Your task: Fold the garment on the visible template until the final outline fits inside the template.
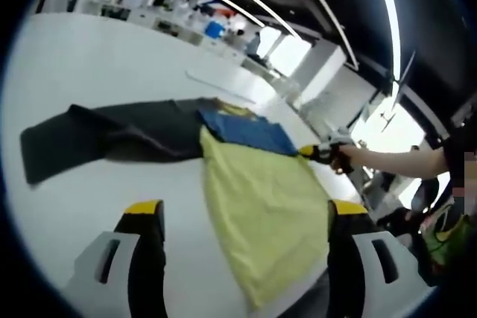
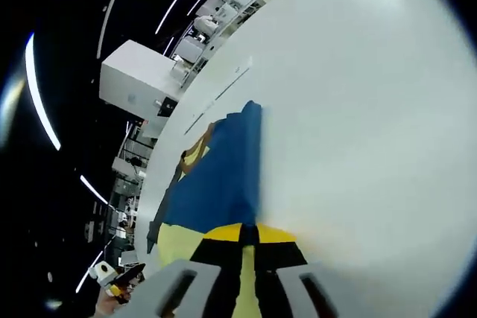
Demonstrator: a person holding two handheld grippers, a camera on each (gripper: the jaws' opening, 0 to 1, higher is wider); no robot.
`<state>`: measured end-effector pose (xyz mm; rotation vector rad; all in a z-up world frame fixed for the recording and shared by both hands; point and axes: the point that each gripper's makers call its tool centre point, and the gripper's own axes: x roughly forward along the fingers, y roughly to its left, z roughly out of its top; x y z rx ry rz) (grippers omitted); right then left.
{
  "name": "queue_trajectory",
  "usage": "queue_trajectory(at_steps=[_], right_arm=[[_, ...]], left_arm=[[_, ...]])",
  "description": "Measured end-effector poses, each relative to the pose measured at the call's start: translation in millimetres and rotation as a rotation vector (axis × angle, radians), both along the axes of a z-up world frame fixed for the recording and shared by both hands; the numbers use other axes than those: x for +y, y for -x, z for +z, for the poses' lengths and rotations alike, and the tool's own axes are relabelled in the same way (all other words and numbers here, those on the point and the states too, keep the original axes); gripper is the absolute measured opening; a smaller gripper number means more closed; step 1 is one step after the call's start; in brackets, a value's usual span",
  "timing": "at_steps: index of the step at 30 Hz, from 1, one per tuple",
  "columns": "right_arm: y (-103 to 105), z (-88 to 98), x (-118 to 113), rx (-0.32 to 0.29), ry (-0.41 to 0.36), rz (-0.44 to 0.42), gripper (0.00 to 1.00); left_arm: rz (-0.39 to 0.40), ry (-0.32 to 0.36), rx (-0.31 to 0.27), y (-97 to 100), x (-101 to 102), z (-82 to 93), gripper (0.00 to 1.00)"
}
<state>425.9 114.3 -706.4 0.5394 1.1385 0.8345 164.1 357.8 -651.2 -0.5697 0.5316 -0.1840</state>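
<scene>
Right hand-held gripper (image 2: 248, 237) clamped on yellow-and-blue garment (image 1: 261, 206) over white table (image 1: 82, 72), left hand-held gripper (image 1: 246, 217) open above

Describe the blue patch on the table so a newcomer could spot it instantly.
On the white table a pile of garments lies spread out. The blue patch sits in its middle, between the dark grey garment and the yellow fabric. It is the only blue piece there, and the right gripper pinches the fabric at its far corner.
</scene>
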Motion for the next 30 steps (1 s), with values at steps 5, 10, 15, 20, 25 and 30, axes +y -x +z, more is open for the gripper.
queue_trajectory(at_steps=[5, 10, 15, 20, 25, 30], right_arm=[[-5.4, 3.9, -5.9, -0.012, -0.006, -0.011, 0.00], [-13.8, 5.0, -13.5, -0.033, 0.003, -0.029, 0.00], [-12.7, 1.6, -16.6, -0.030, 0.014, -0.031, 0.00], [-17.8, -1.4, -24.4, -0.083, 0.063, -0.032, 0.00], [-22.9, 0.5, -28.3, -0.083, 0.061, -0.057, 0.00], [-28.7, 0.5, -31.7, -0.088, 0.064, -0.080, 0.00]], left_arm=[[-0.005, -0.001, 0.004, 1.6, -0.8, -0.6, 0.85], [-0.005, 0.000, 0.008, 2.2, -1.4, -1.6, 0.84], [-0.003, 0.001, 0.009, 1.4, -1.3, -1.9, 0.84], [-0.004, 0.001, 0.012, 1.1, -1.4, -2.5, 0.84], [-0.003, 0.001, 0.014, 0.8, -0.7, -3.3, 0.84], [-0.003, 0.002, 0.014, 0.1, 0.0, -4.6, 0.84]])
